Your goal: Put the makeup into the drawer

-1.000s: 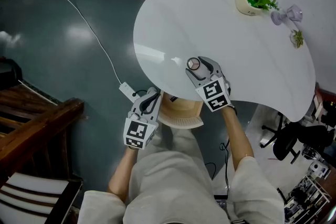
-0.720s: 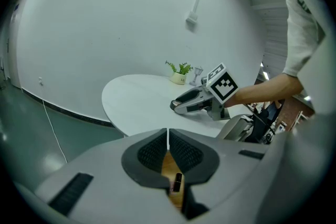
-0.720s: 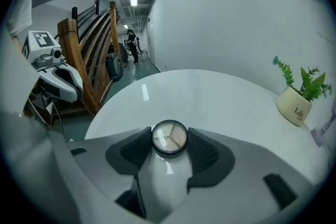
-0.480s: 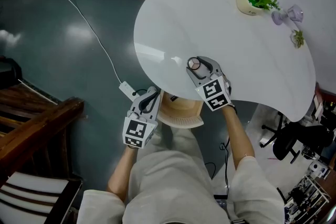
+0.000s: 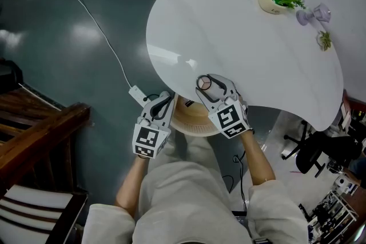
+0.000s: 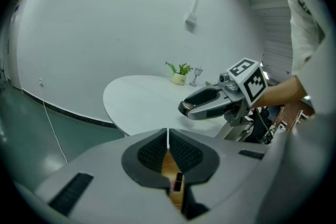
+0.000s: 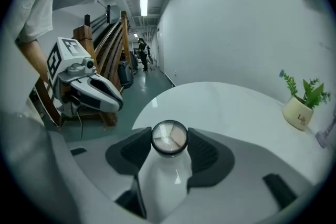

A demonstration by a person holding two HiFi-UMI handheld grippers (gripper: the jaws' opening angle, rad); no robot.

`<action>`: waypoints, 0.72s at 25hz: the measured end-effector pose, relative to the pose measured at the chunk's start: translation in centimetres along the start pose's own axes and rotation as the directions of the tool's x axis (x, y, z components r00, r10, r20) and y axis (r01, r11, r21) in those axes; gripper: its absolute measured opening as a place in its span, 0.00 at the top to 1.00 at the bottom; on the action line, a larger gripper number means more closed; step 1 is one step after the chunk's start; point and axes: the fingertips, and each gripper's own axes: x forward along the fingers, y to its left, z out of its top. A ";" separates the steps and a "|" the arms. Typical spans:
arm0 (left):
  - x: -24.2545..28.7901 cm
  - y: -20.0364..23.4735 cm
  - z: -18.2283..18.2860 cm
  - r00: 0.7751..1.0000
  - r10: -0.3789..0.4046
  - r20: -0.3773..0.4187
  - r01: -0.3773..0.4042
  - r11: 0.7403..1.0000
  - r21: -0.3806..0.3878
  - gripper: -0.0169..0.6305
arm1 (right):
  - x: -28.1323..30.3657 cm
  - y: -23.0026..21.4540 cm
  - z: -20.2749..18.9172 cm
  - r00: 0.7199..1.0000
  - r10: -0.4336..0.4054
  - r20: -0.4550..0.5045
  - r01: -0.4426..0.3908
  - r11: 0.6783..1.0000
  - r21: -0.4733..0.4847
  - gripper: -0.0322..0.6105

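- Table (image 5: 257,60): beside the wall.
- Potted plant (image 5: 277,0): on the table's far right; small glass (image 5: 311,14) just right of it.
- Drawer (image 5: 194,120): under the table's near edge, pulled out.
- Compact (image 5: 203,83): in the right gripper (image 5: 205,87), above the table's near edge.
- Left gripper (image 5: 165,102): at the drawer's left.
- Cable (image 5: 103,37): on the floor, left of the table.

Light short-sleeved shirt (image 5: 183,197) here; left gripper (image 5: 164,100) and right gripper (image 5: 210,82) grey-white, dark ribbed pads (image 6: 152,153) (each topped by a black-and-white marker cube (image 5: 147,142)).

Soft, even light is seen throughout. In the head view, glare is thrown on the floor (image 5: 86,36) at ten o'clock and on the table (image 5: 169,58). A highlight is carried by the makeup bottle (image 7: 176,180). Ceiling lamps (image 7: 143,6) glow at twelve o'clock. Both gripper views are bent and darkened at the rims.
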 end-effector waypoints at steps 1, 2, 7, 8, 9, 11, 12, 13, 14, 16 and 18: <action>0.0 0.0 0.0 1.000 0.000 0.001 0.000 1.000 0.001 0.95 | -0.2 0.8 0.1 1.000 0.010 0.005 -0.010 1.000 0.000 0.62; 0.0 0.0 0.0 1.000 0.000 0.001 0.000 1.000 0.001 0.95 | -0.4 1.6 0.2 1.000 0.021 0.010 -0.021 1.000 0.002 0.62; -0.4 -0.1 -0.2 1.000 0.004 0.003 -0.004 1.000 -0.002 0.95 | -1.4 5.4 0.2 0.997 0.071 0.021 -0.071 0.997 0.013 0.62; -0.4 -0.1 -0.3 1.000 0.004 0.003 -0.004 1.000 -0.003 0.95 | -1.5 6.1 0.1 0.996 0.081 0.022 -0.081 0.997 0.015 0.62; -0.4 -0.1 -0.3 1.000 0.005 0.003 -0.005 1.000 -0.003 0.95 | -1.7 6.7 0.0 0.996 0.090 0.022 -0.090 0.996 0.015 0.62; -0.3 -0.1 -0.3 1.000 0.006 0.004 -0.006 1.000 -0.006 0.95 | -2.0 7.7 -0.3 0.994 0.108 0.021 -0.108 0.994 0.018 0.62; -0.3 0.0 -0.3 1.000 0.007 0.003 -0.007 1.000 -0.007 0.95 | -2.0 8.3 -0.4 0.993 0.117 0.019 -0.118 0.993 0.021 0.62; -0.4 0.0 -0.4 1.000 0.008 0.003 -0.008 1.000 -0.008 0.95 | -2.1 8.8 -0.7 0.992 0.127 0.015 -0.127 0.992 0.024 0.62; -0.5 0.1 -0.5 1.000 0.009 0.001 -0.009 1.000 -0.008 0.95 | -2.1 9.4 -1.0 0.991 0.137 0.010 -0.137 0.990 0.026 0.62; -0.7 0.1 -0.8 1.000 0.011 -0.002 -0.011 1.000 -0.009 0.95 | -1.9 10.5 -2.0 0.988 0.153 -0.008 -0.152 0.988 0.033 0.62; -0.8 0.2 -1.0 1.000 0.012 -0.004 -0.012 1.000 -0.011 0.95 | -1.5 11.3 -3.4 0.986 0.162 -0.037 -0.161 0.986 0.033 0.62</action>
